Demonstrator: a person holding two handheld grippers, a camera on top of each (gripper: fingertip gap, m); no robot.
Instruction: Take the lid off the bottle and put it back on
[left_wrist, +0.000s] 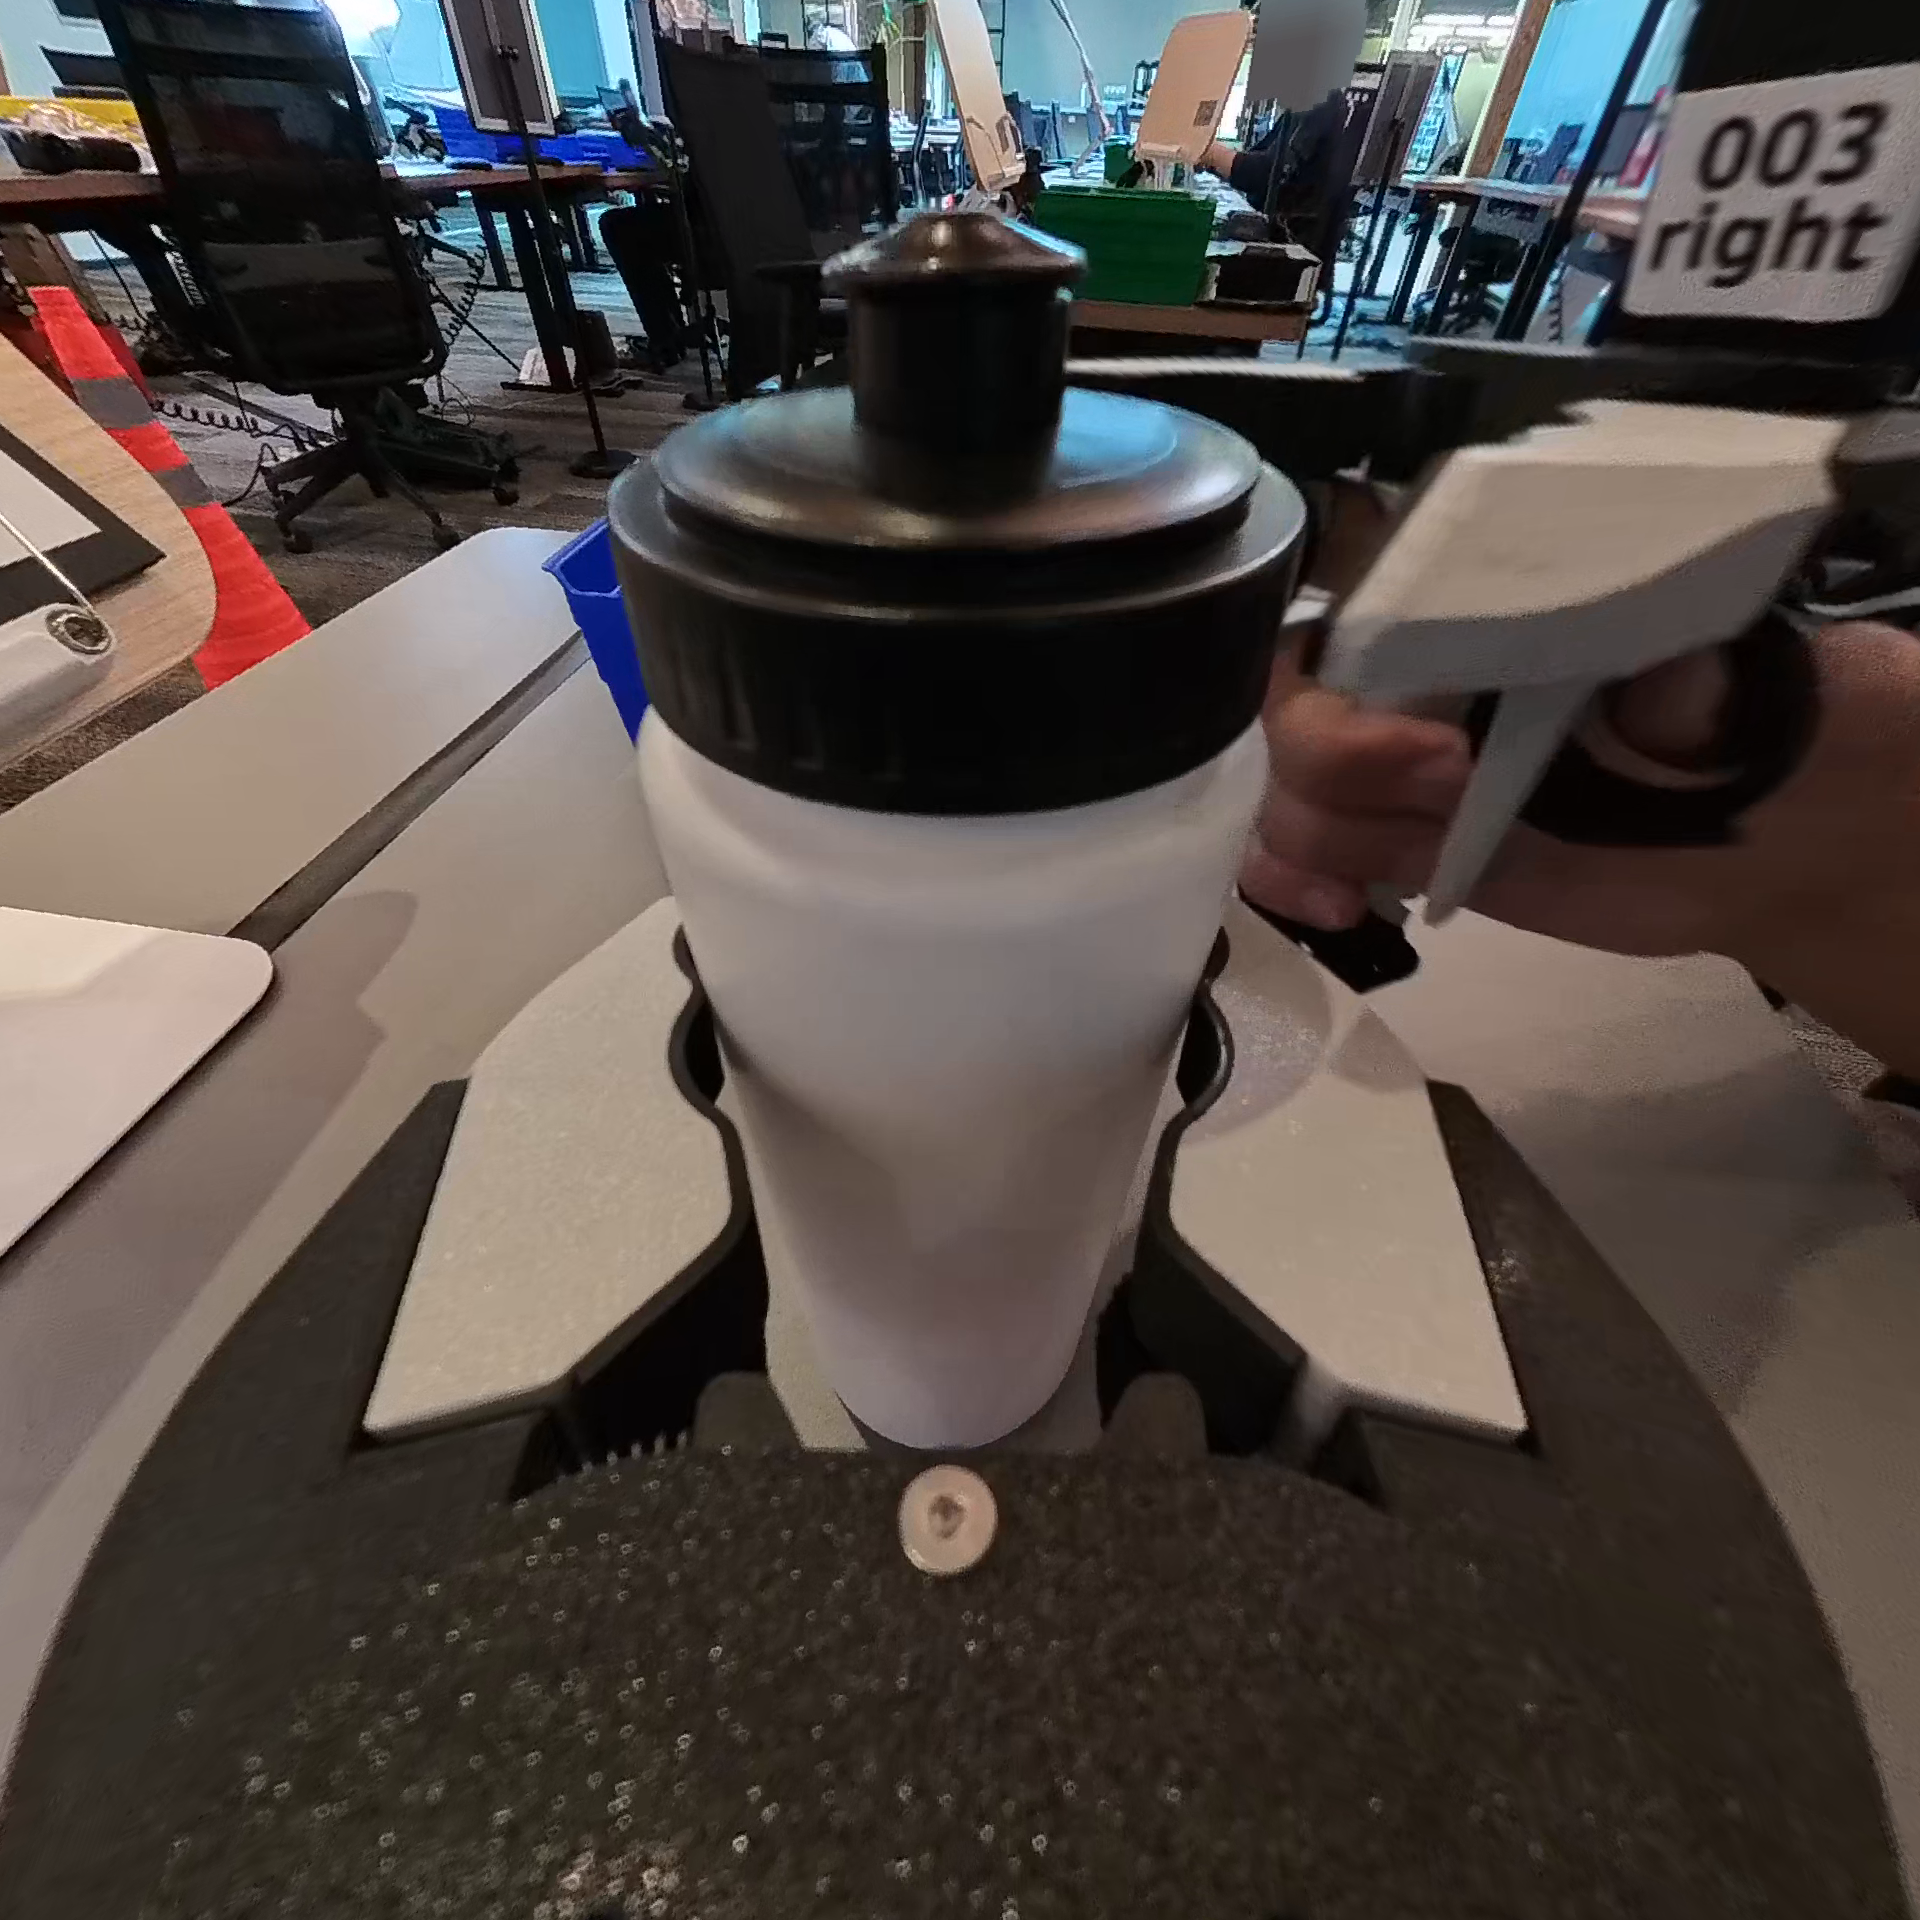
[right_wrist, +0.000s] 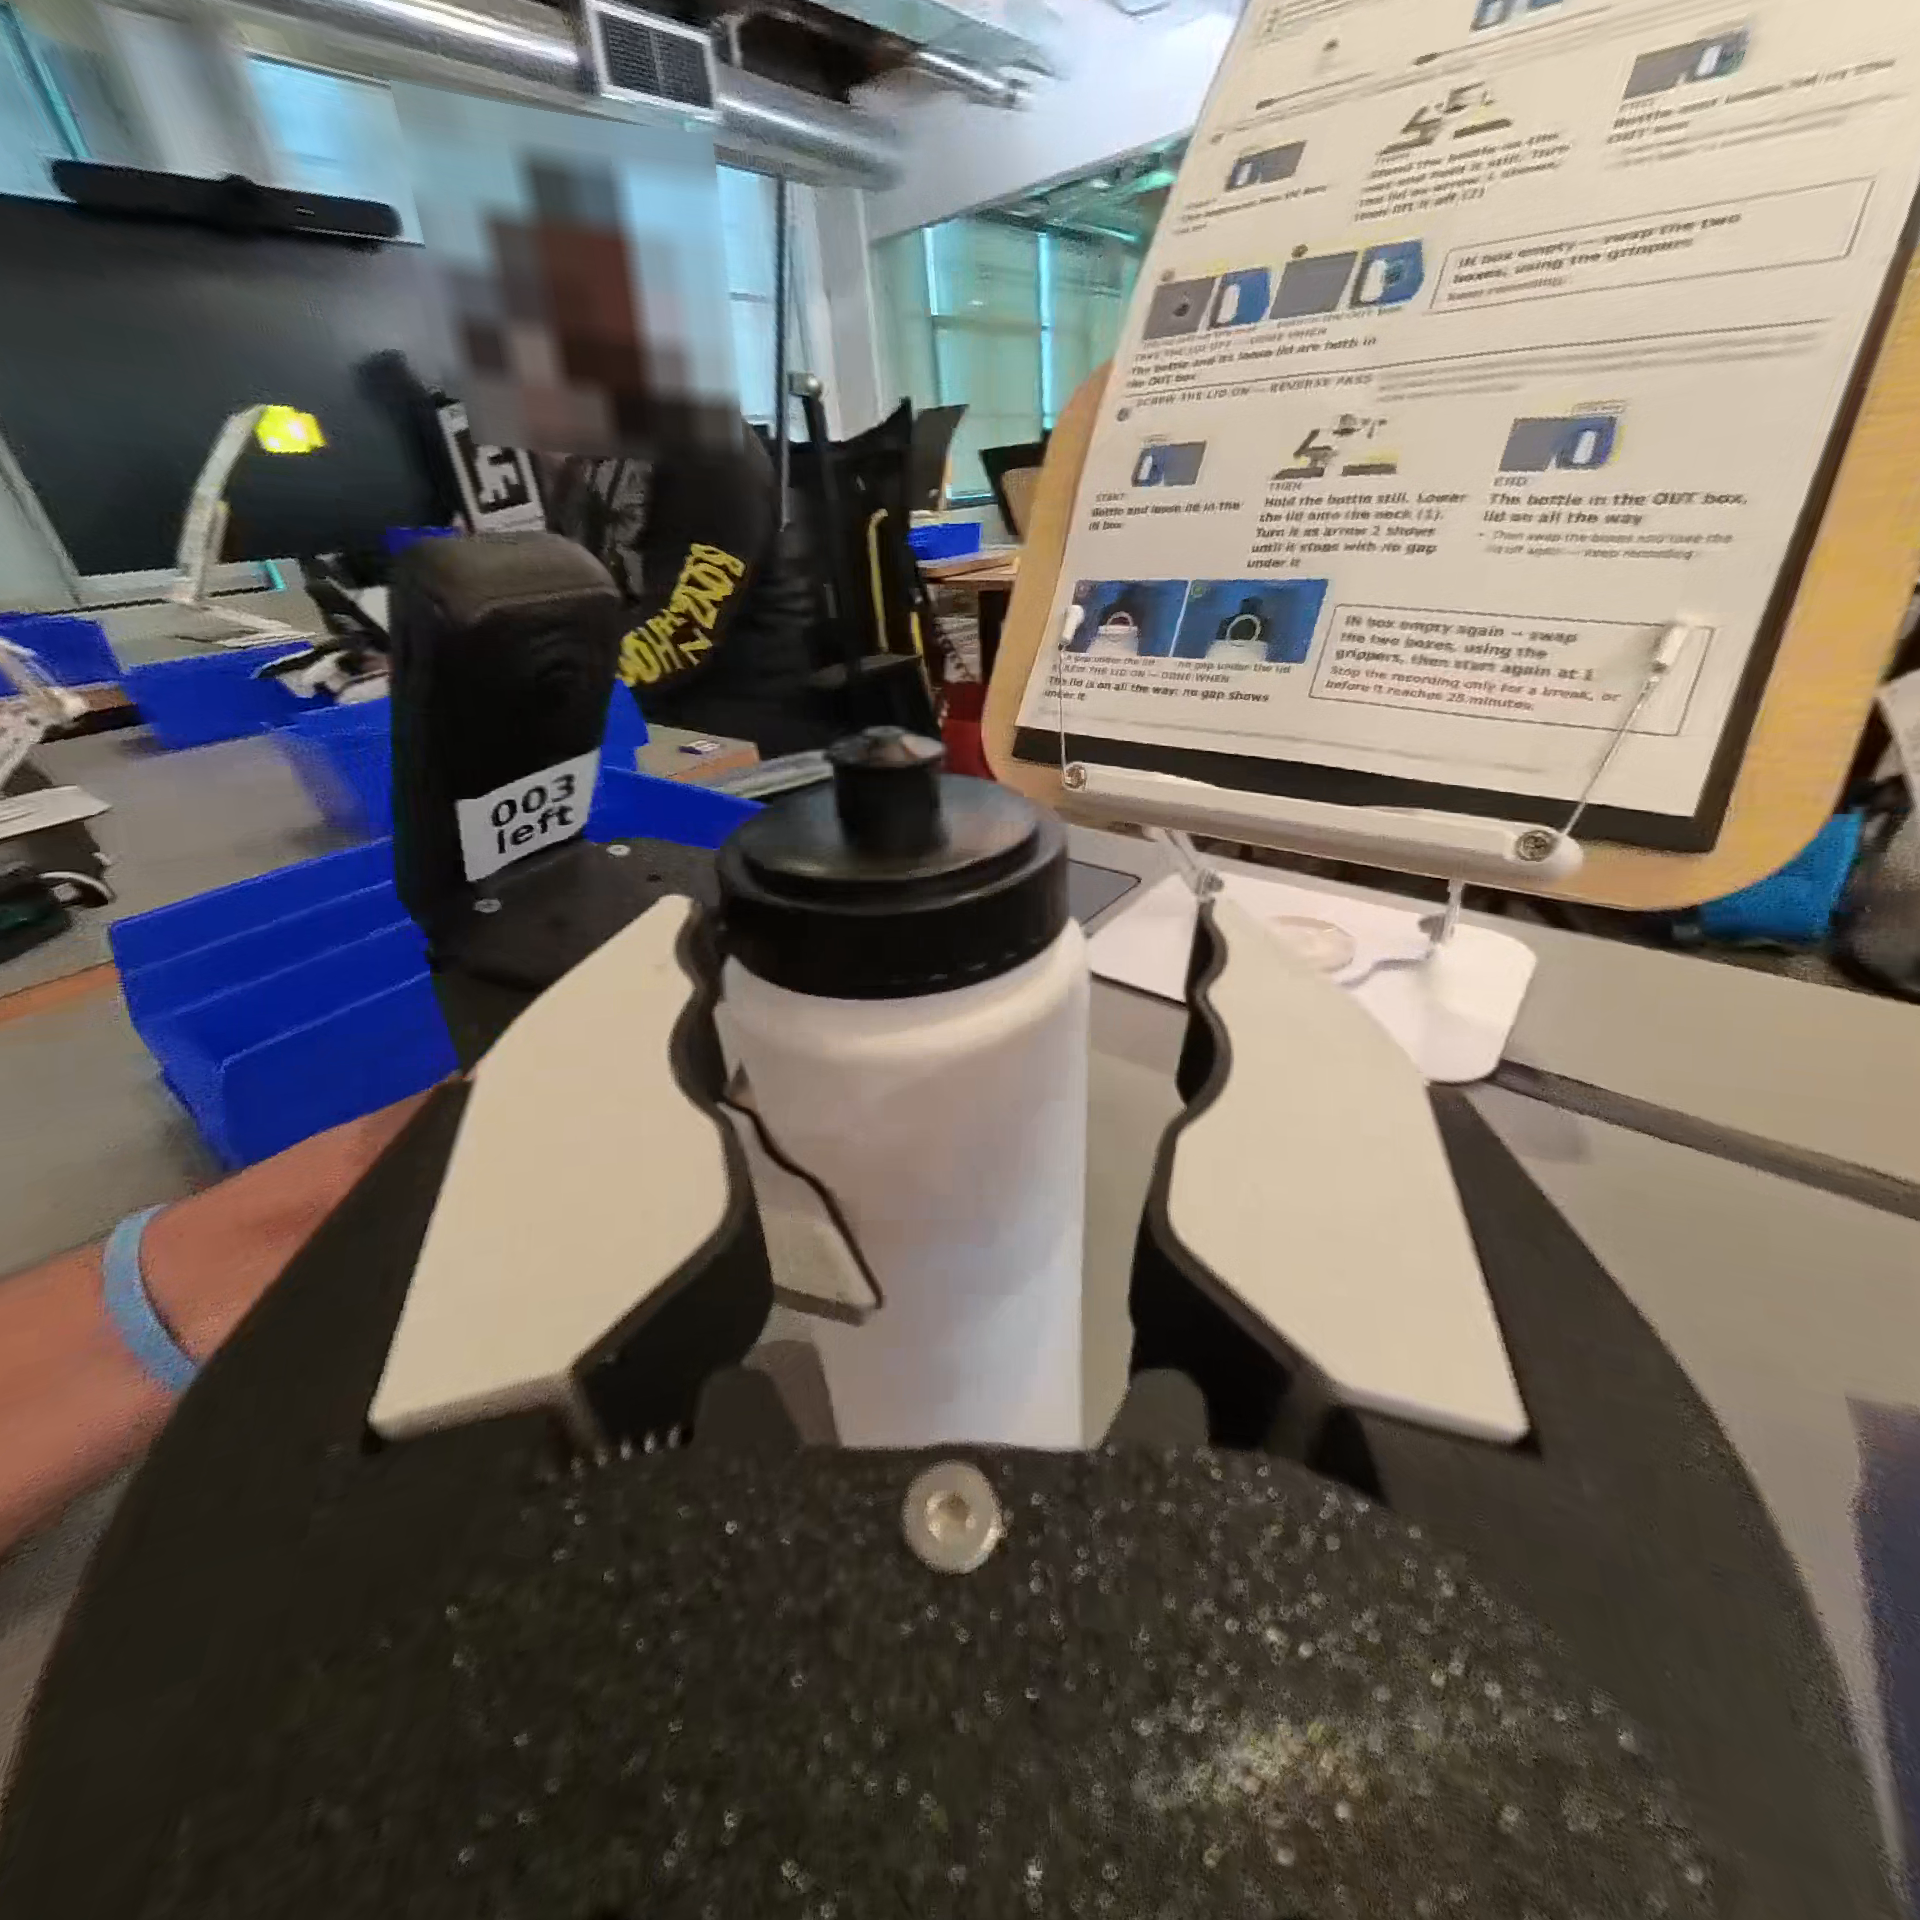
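we see the grey desk (left_wrist: 312, 748) running clear to the left of the bottle, with a dark seam crossing it and its far edge dropping to the office floor. a blue bin (left_wrist: 592, 613) peeks out just behind the bottle, and more blue bins (right_wrist: 270, 997) line the left side in the right wrist view. on the right a tilted board with a printed sheet (right_wrist: 1455, 416) stands on a white base (right_wrist: 1455, 997), near the bottle and close over the room beyond it.

the white bottle (left_wrist: 956, 1039) stands upright with its black lid (left_wrist: 956, 634) on. our left tool (left_wrist: 951, 1023) is spread wide around the bottle's body, both pads right at its sides; we cannot tell whether they press. our right tool (right_wrist: 940, 997) is spread open too: its right finger (right_wrist: 1320, 1164) stands clearly apart from the bottle, and its left finger (right_wrist: 582, 1143) sits just beside it, level with the rim of the lid.
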